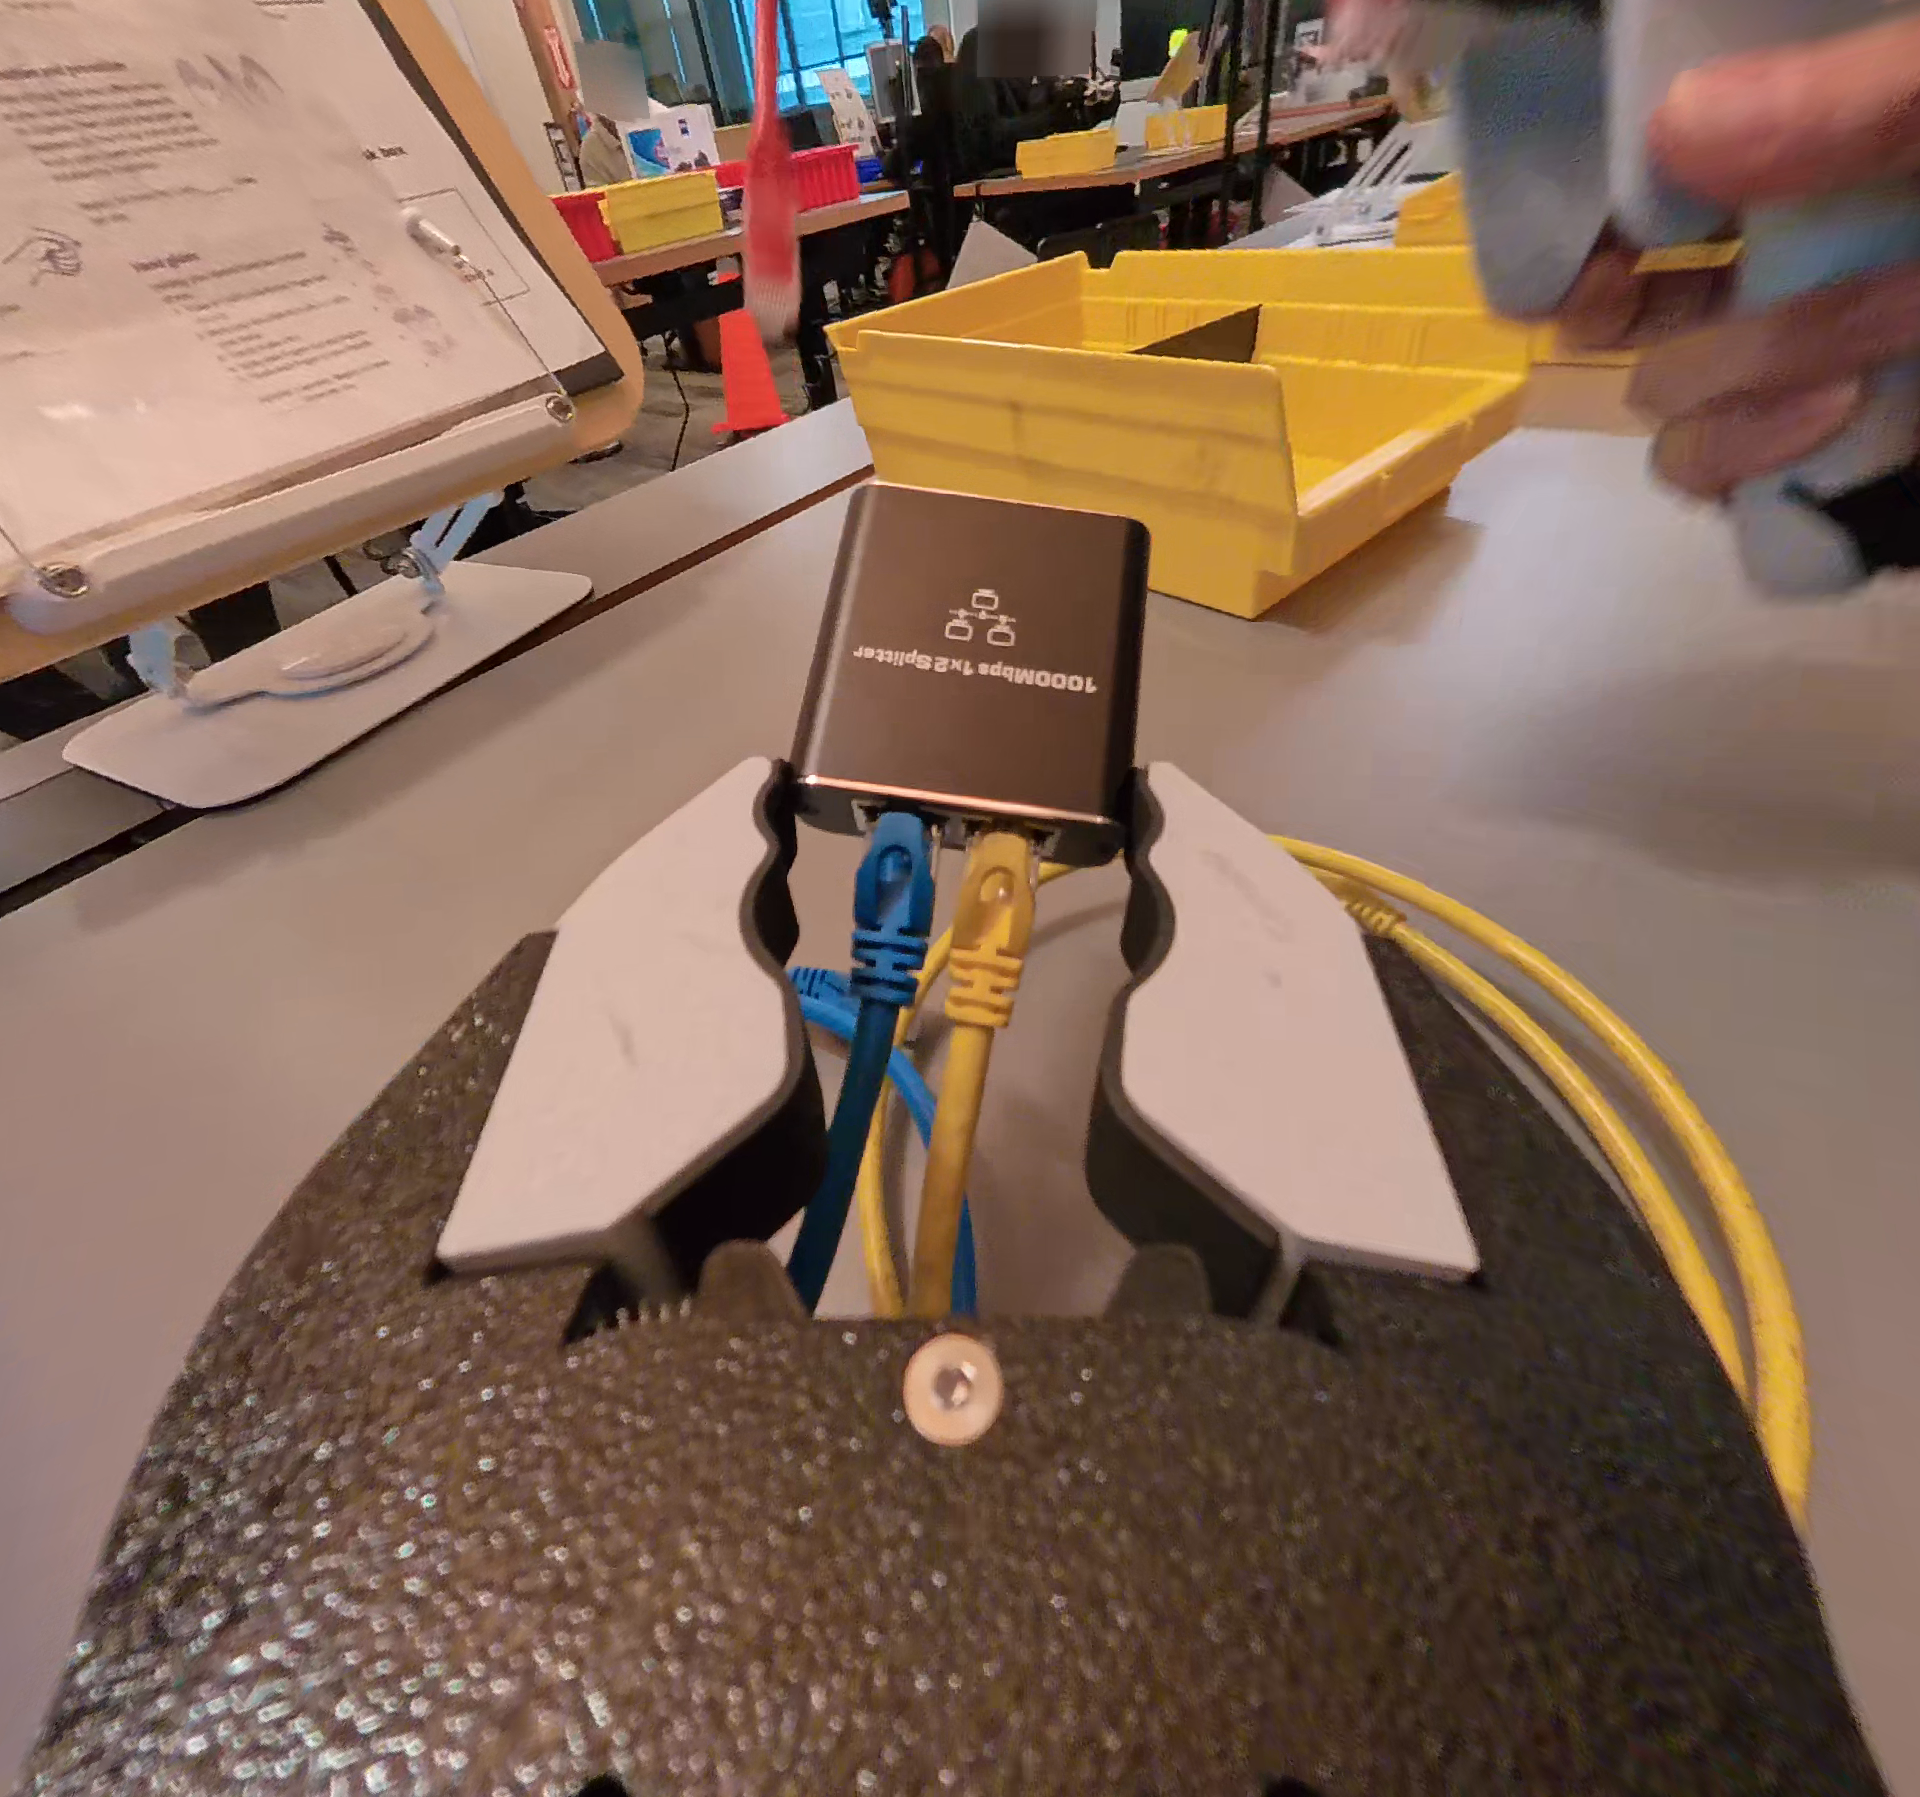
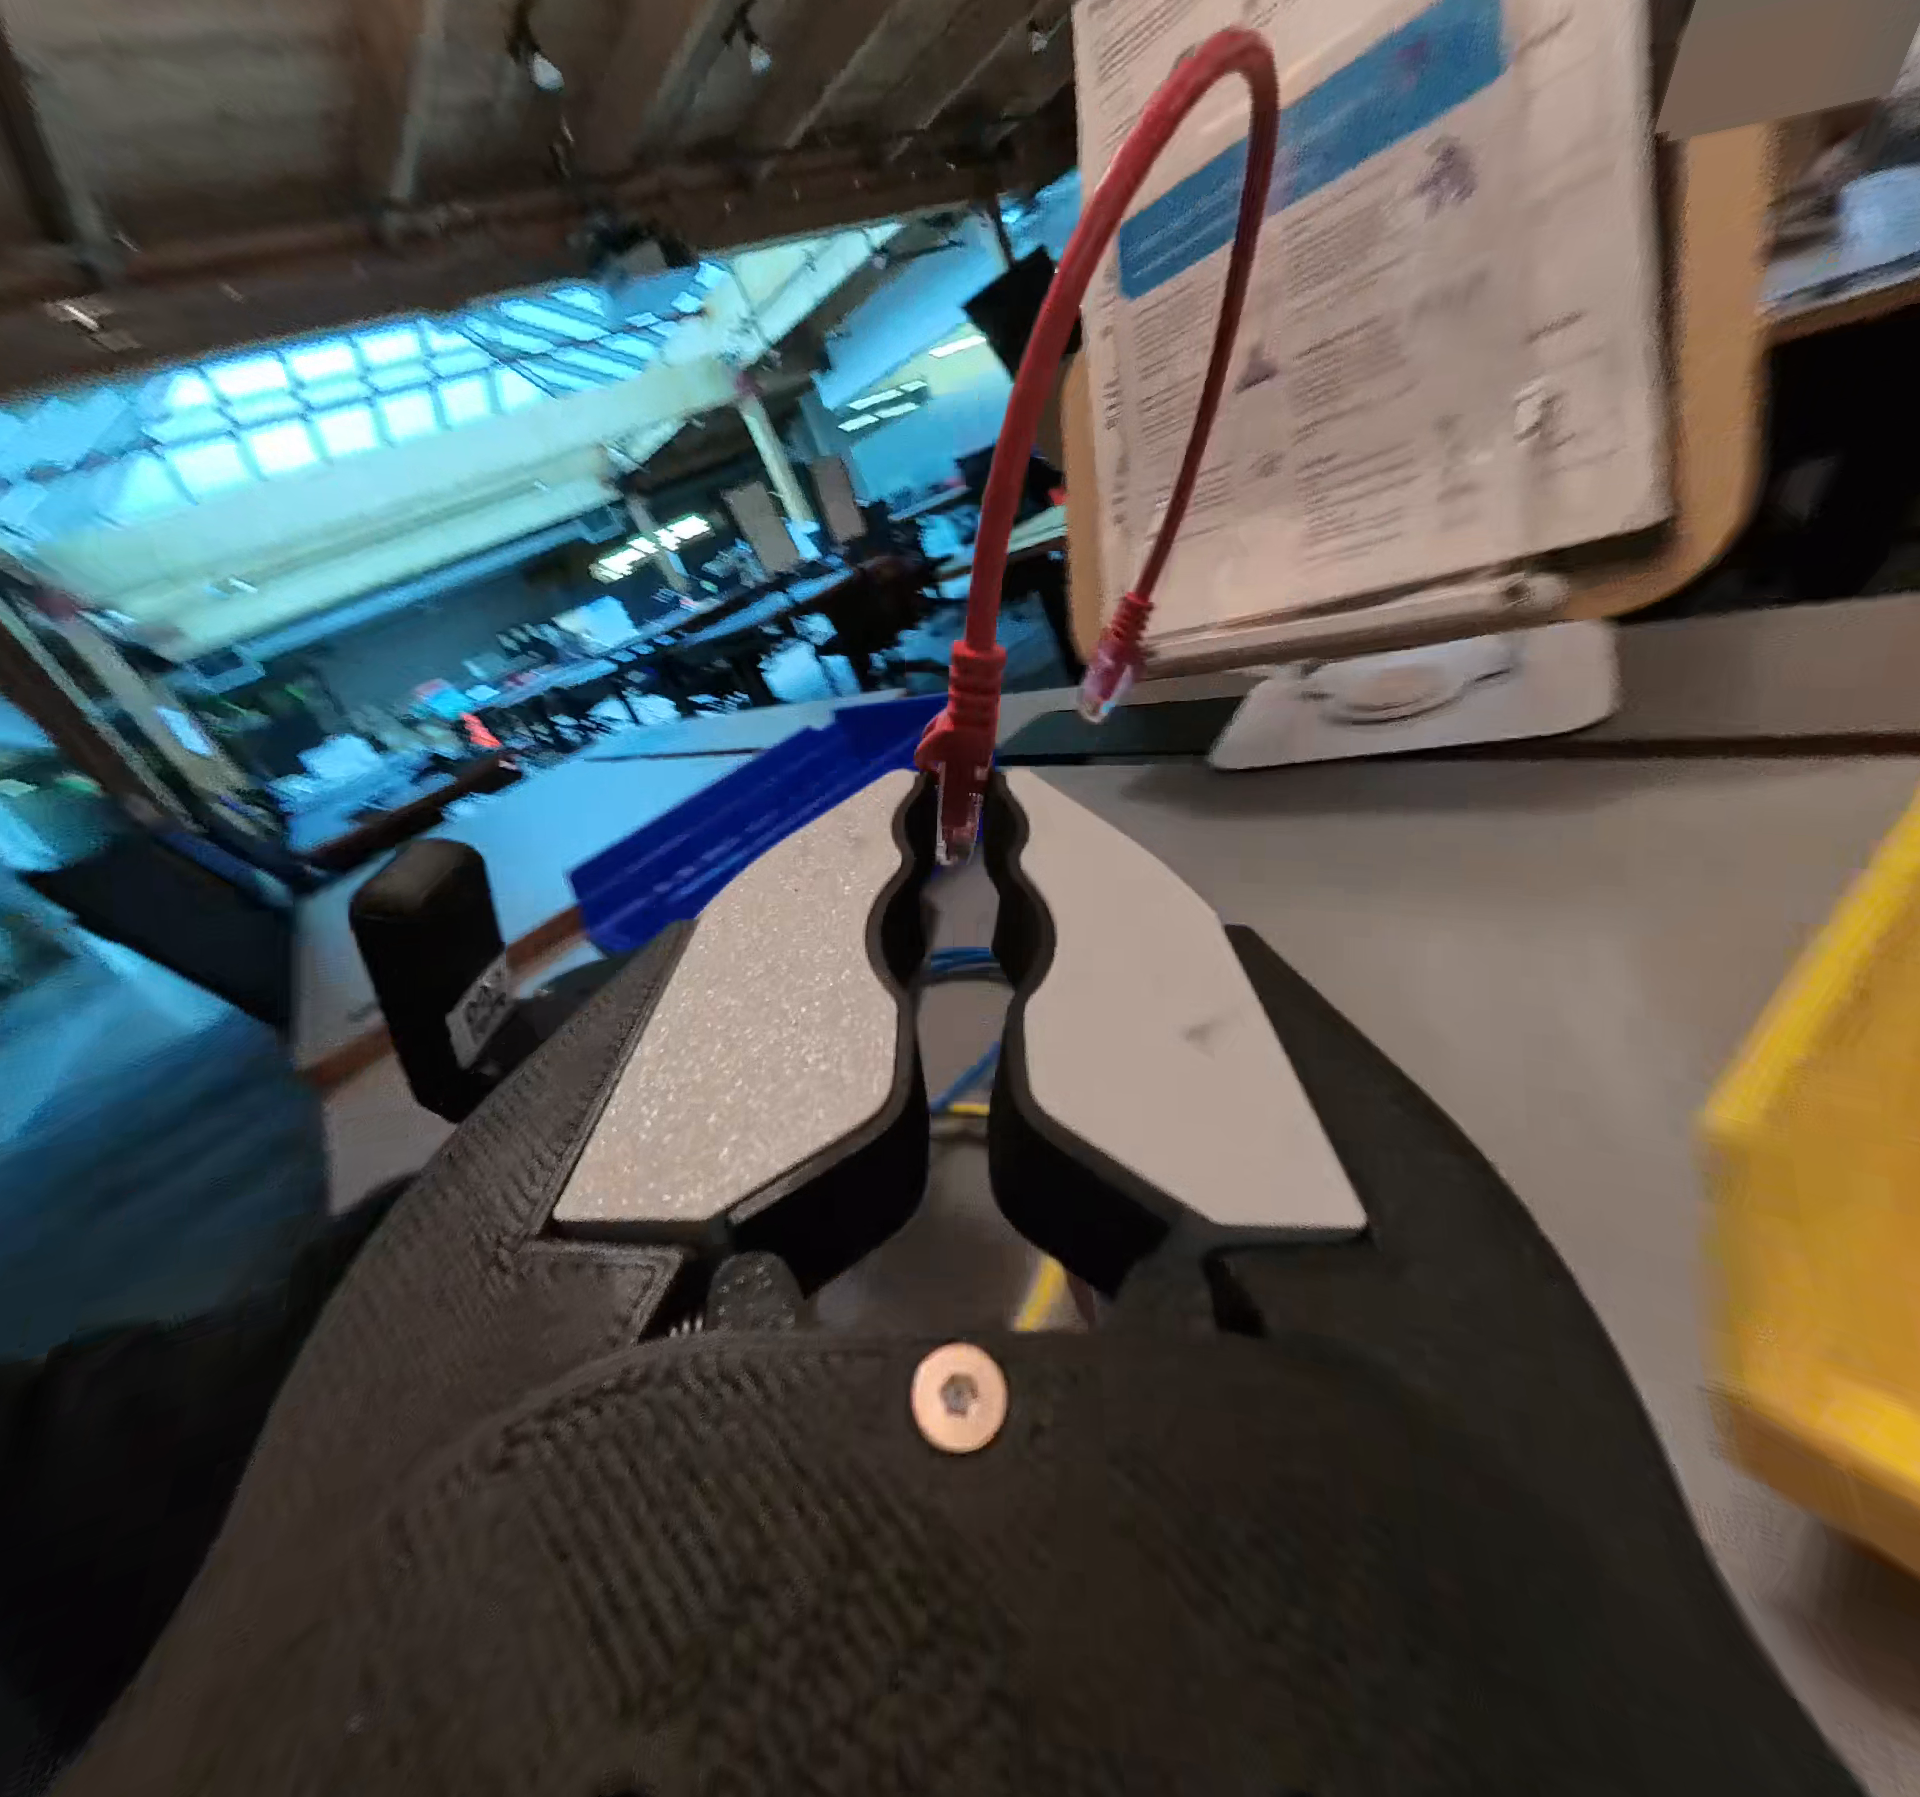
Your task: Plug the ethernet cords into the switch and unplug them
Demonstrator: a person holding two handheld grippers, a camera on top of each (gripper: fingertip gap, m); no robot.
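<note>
1. Basically, left wrist view: the left gripper (image 1: pixel 961 817) was clamped on the switch (image 1: pixel 977 667), a small black box, with one finger on each side wall at the port end. The switch's far end sat near the yellow bin (image 1: pixel 1174 438) on the grey table (image 1: pixel 1507 760).
2. Same view: the blue cord (image 1: pixel 883 926) and yellow cord (image 1: pixel 987 947) were both seated in the near-side ports, running back between the fingers. Slack from the yellow one looped on the table to the right.
3. Same view: the red cord (image 1: pixel 771 147) dangled in mid-air beyond the switch with its free plug down, not connected. The right gripper (image 1: pixel 1621 137), in a person's hand (image 1: pixel 1787 313), was blurred at top right.
4. Right wrist view: the right gripper (image 2: pixel 961 817) was nearly closed, pinching one plug of the red cord (image 2: pixel 1049 376) at the fingertips. The cord arched up and over, and its other plug hung near a document stand (image 2: pixel 1403 698).
5. Handling, my read: the cords are light and floppy, so grip the rigid plug body or boot, not the jacket. The latch tab looks snappable. The switch looks light and smooth-sided, likely to slide if not held during insertion or pull.
6. Count: one switch, three cords (blue, yellow, red), two plugged, one free. Two grippers. One yellow bin in the left view, plus a blue tray (image 2: pixel 748 812) in the right view.
</note>
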